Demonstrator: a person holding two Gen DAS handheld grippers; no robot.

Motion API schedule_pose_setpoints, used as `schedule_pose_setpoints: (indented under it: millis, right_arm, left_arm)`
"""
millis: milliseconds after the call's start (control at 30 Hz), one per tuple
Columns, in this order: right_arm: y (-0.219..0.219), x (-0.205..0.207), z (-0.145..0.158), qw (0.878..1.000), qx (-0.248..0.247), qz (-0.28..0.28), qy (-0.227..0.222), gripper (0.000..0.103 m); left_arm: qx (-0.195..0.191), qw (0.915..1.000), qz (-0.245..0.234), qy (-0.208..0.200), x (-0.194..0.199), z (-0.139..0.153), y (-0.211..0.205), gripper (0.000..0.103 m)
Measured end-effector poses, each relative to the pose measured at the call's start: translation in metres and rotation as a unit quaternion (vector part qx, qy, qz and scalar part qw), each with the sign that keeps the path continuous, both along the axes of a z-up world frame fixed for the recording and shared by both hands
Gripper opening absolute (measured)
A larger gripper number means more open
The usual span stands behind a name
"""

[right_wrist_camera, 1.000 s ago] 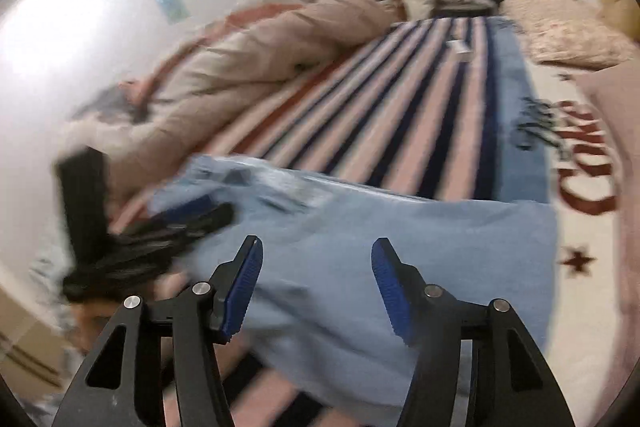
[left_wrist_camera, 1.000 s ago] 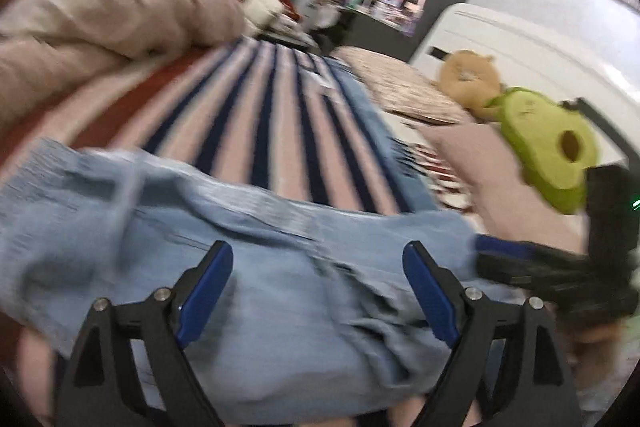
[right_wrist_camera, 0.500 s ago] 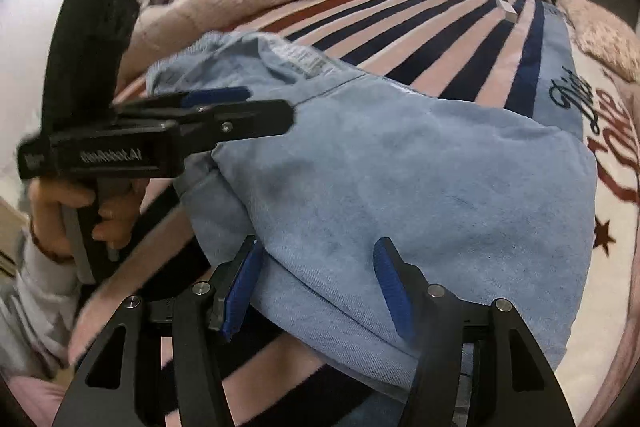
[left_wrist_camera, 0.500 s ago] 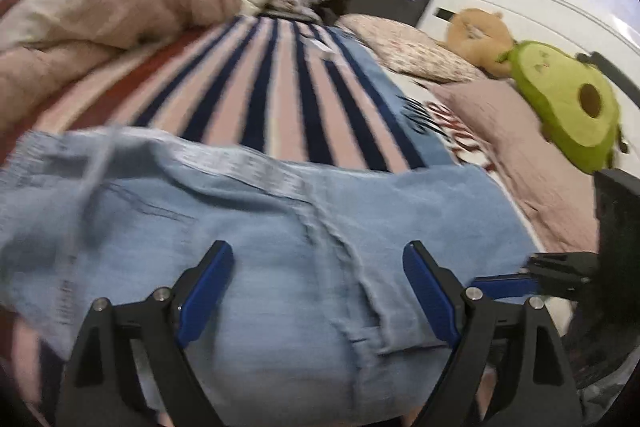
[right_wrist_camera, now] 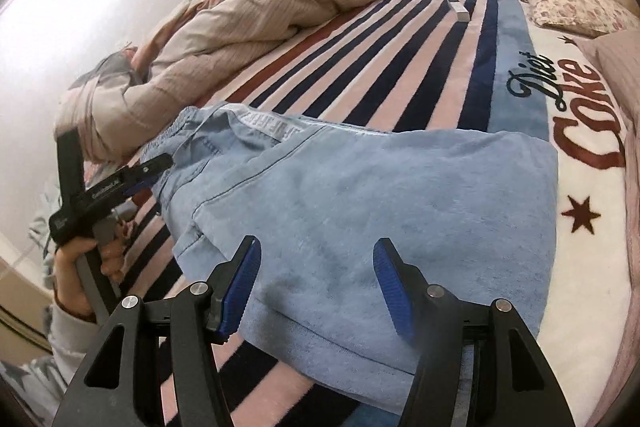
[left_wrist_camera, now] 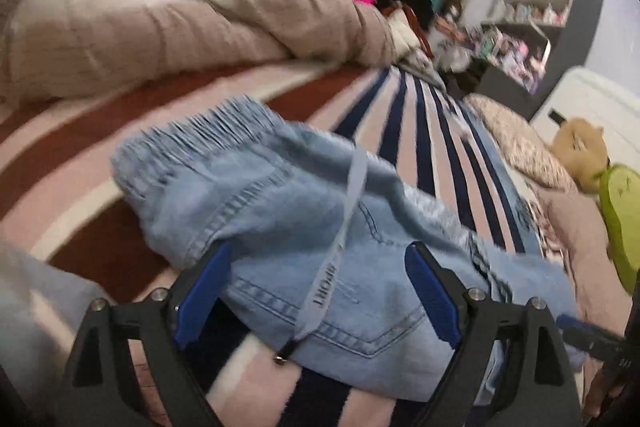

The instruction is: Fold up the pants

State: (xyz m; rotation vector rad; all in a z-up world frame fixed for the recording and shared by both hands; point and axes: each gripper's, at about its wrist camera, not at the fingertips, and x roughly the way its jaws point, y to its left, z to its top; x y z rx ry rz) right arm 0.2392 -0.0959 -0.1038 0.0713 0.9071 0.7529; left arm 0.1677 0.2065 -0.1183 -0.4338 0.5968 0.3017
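Light blue denim pants (right_wrist_camera: pixel 360 211), folded, lying flat on a striped blanket (right_wrist_camera: pixel 400 67) over the bed. Left gripper (left_wrist_camera: pixel 316 291): jaws wide, empty, hovering above the elasticated waistband end; drawstring (left_wrist_camera: pixel 344 227) runs between the jaws. Right gripper (right_wrist_camera: pixel 316 287): jaws parted about halfway, nothing pinched, poised above the near folded edge. Beyond both jaws: beige duvet (right_wrist_camera: pixel 240 23), heaped. Right of the left jaws: avocado plush (left_wrist_camera: pixel 624 223).

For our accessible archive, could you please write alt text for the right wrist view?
Light blue denim pants lie folded on a striped blanket on a bed, with the open right gripper just above their near edge. At left a hand holds the left gripper by the waistband; a beige comforter is bunched behind.
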Motion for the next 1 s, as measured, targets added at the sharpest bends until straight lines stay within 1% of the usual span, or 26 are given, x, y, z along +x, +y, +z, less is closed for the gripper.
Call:
schedule_pose_setpoints:
  millis: [67, 100, 167, 267, 333, 467, 533, 633, 667, 700, 733, 767, 800, 833, 900, 933, 1000]
  right_arm:
    - [-0.002, 0.001, 0.001, 1.000, 0.004, -0.006, -0.001, 0.055]
    - [-0.001, 0.002, 0.000, 1.000, 0.005, -0.007, 0.000, 0.055]
    - [-0.002, 0.004, 0.000, 1.000, 0.009, -0.009, 0.003, 0.055]
    - [0.000, 0.003, -0.001, 1.000, 0.007, -0.006, 0.003, 0.055]
    - [0.001, 0.002, -0.002, 1.000, 0.007, -0.005, 0.003, 0.055]
    - [0.003, 0.000, -0.002, 1.000, 0.008, -0.003, 0.002, 0.055]
    - [0.003, 0.000, -0.002, 1.000, 0.010, -0.002, 0.003, 0.055]
    - [0.003, 0.000, -0.002, 1.000, 0.012, -0.002, 0.004, 0.055]
    - [0.003, 0.000, -0.002, 1.000, 0.013, -0.002, 0.004, 0.055]
    - [0.003, 0.000, -0.002, 1.000, 0.014, -0.002, 0.003, 0.055]
    - [0.002, 0.000, -0.001, 1.000, 0.015, -0.003, 0.002, 0.055]
    - [0.002, -0.001, -0.001, 1.000, 0.017, -0.004, 0.002, 0.055]
    - [0.002, -0.001, -0.001, 1.000, 0.018, -0.005, 0.002, 0.055]
    - [0.001, -0.001, -0.001, 1.000, 0.020, -0.004, 0.002, 0.055]
    - [0.001, -0.002, 0.000, 1.000, 0.021, -0.005, 0.002, 0.055]
    - [0.001, -0.002, 0.000, 1.000, 0.023, -0.005, 0.003, 0.055]
    - [-0.001, -0.002, 0.001, 0.999, 0.031, -0.007, 0.005, 0.055]
  left_arm:
    - [0.024, 0.9992, 0.028, -0.019, -0.010, 0.011, 0.001, 0.087]
    - [0.024, 0.9989, 0.034, -0.021, -0.012, 0.014, 0.005, 0.087]
    - [0.001, 0.9994, 0.035, -0.007, -0.009, 0.007, 0.013, 0.087]
    - [-0.009, 0.9988, 0.038, 0.029, 0.001, -0.009, 0.017, 0.087]
    - [-0.023, 0.9981, 0.040, 0.041, 0.009, -0.017, 0.020, 0.087]
    - [-0.045, 0.9950, 0.072, 0.053, 0.021, -0.029, 0.035, 0.089]
    - [-0.051, 0.9944, 0.080, 0.048, 0.025, -0.031, 0.038, 0.091]
    - [-0.057, 0.9942, 0.091, 0.008, 0.023, -0.026, 0.039, 0.091]
    - [-0.051, 0.9945, 0.091, 0.003, 0.025, -0.025, 0.038, 0.090]
    - [-0.043, 0.9952, 0.088, 0.008, 0.028, -0.024, 0.037, 0.086]
    - [-0.030, 0.9958, 0.086, 0.015, 0.033, -0.023, 0.034, 0.076]
    - [-0.018, 0.9959, 0.087, 0.019, 0.037, -0.022, 0.033, 0.069]
    - [-0.010, 0.9958, 0.089, 0.022, 0.040, -0.021, 0.032, 0.049]
    - [-0.004, 0.9959, 0.088, 0.023, 0.042, -0.020, 0.032, 0.026]
    - [0.000, 0.9971, 0.075, -0.004, 0.040, -0.013, 0.029, 0.012]
    - [0.007, 0.9974, 0.068, -0.023, 0.036, -0.007, 0.026, 0.011]
    - [0.036, 0.9968, 0.045, -0.056, 0.030, 0.010, 0.012, 0.009]
